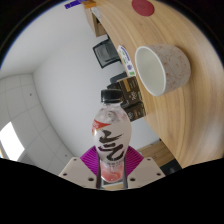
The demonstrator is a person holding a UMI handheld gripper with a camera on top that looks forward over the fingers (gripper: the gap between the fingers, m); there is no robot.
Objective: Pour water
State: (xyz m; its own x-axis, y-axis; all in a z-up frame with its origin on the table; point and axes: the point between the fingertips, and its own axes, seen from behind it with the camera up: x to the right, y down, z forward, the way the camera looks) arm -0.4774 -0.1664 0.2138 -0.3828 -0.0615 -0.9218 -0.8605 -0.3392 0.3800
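Note:
A clear plastic bottle (109, 135) with a black cap, a white label with black lettering and pinkish liquid in its base stands between my fingers, and my gripper (111, 168) is shut on its lower body. The purple pads (92, 159) press against both sides. The whole view is tilted, and the bottle is held up off the table. Beyond the bottle and to its right, a white cup (162, 68) with a speckled outside sits on the wooden table (185, 115), its mouth facing the bottle.
A pink round coaster (144, 7) lies farther along the table. A dark chair (103, 50) and several small items (127, 68) stand by the table edge near the cup. Grey floor (55, 75) fills the side left of the bottle.

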